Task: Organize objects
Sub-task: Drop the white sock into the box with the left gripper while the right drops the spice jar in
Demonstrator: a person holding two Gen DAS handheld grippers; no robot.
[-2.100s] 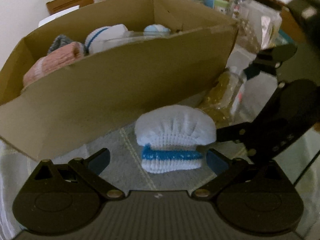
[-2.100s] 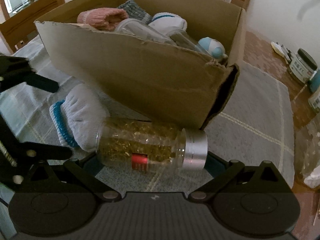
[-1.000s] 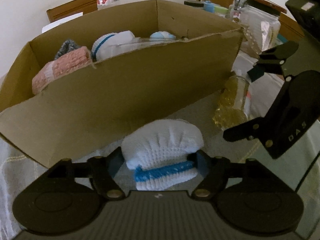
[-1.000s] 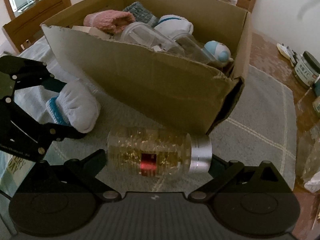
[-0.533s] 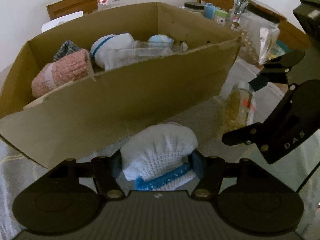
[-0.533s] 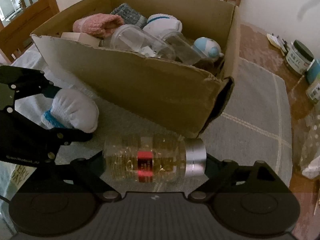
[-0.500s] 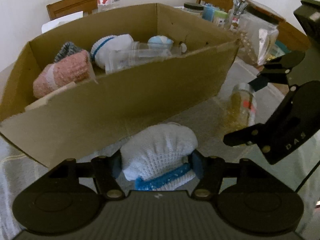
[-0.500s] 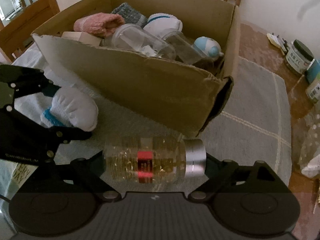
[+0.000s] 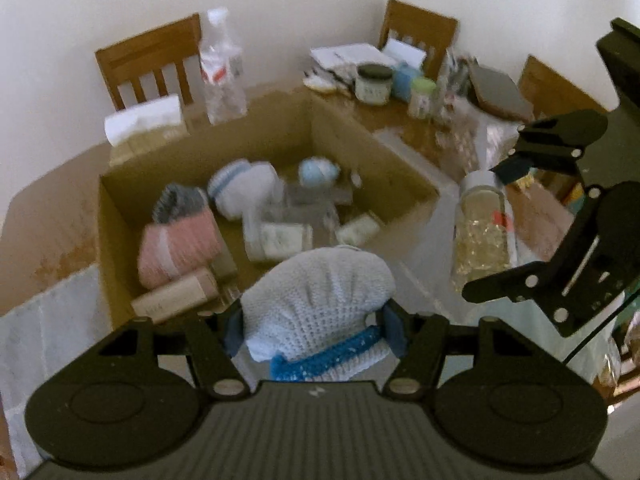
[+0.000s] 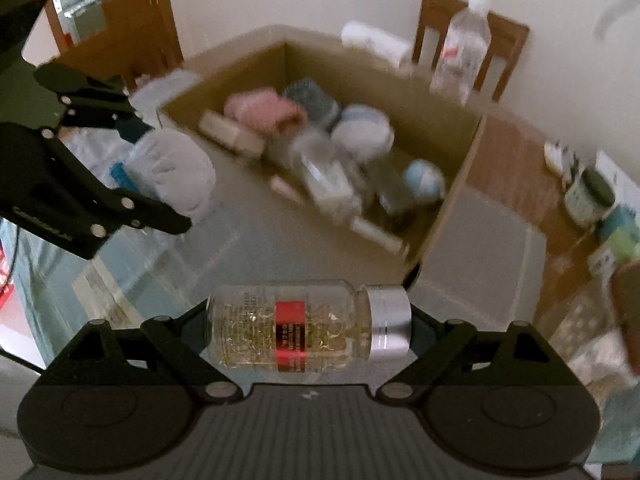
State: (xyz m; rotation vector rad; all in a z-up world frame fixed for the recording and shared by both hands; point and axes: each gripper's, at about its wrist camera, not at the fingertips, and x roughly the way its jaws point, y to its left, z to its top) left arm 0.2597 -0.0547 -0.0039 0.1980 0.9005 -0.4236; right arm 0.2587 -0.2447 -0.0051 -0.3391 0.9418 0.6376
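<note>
White walls and wooden chairs [image 9: 154, 66] are seen behind a cluttered table on which an open cardboard box [image 9: 120, 240] stands. A white knitted sock roll with a blue band [image 9: 316, 304] is clamped between the pads of the left gripper [image 9: 314, 326], raised in front of the box's near wall. A clear bottle with a silver cap [image 10: 308, 330] is held crosswise in the widely spread right gripper [image 10: 310, 332], likewise lifted before the box.

Print runs across the red band and clear wall of the bottle [image 10: 308, 330] but is too small to read. White lettering on the black arm of the left gripper [image 10: 158, 172] is blurred and illegible.
</note>
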